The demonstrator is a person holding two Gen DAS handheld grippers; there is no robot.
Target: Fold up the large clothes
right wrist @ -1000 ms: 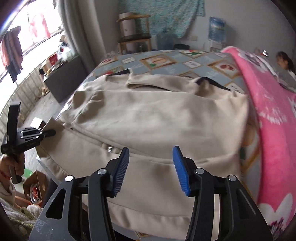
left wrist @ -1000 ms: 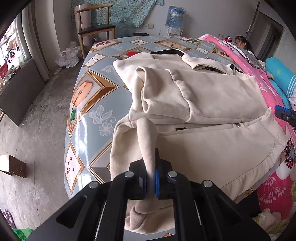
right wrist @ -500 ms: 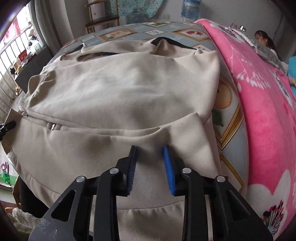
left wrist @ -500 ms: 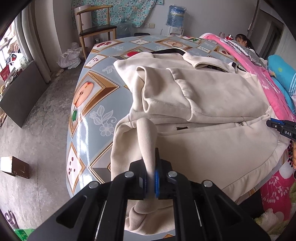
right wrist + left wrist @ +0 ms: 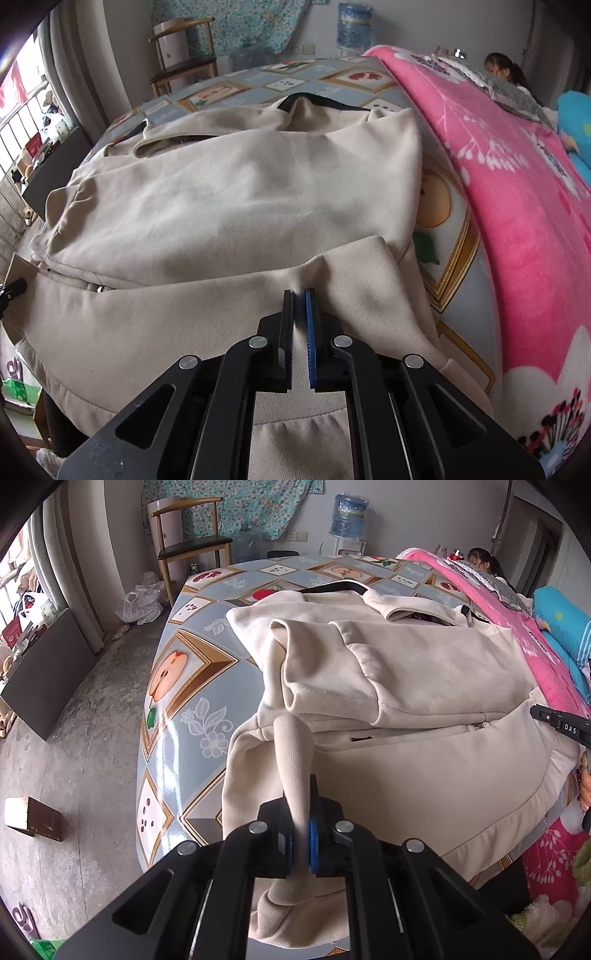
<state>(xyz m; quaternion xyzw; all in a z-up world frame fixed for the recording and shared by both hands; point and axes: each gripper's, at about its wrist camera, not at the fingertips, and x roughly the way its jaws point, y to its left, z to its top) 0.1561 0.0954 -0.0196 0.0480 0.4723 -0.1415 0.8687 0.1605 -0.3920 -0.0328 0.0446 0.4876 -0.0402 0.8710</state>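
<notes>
A large cream jacket [image 5: 424,686] lies spread on a table with a fruit-pattern cloth [image 5: 177,686], sleeves folded over its front. My left gripper [image 5: 301,834] is shut on the ribbed cuff [image 5: 295,753] at the jacket's near left corner. The jacket also fills the right wrist view [image 5: 240,206]. My right gripper [image 5: 300,299] is shut on a pinch of the jacket's lower panel [image 5: 332,273] near its right edge. The right gripper's tip shows at the far right of the left wrist view [image 5: 561,725].
A pink floral blanket [image 5: 517,192] covers the table's right side. A wooden chair [image 5: 188,550] and a water jug [image 5: 349,515] stand at the back wall. A dark board [image 5: 40,672] and a small box [image 5: 33,818] are on the floor at left. A person [image 5: 504,72] sits far right.
My right gripper moved forward over the jacket's lower right panel and closed from wide open onto the fabric. My left gripper stayed shut on the cuff.
</notes>
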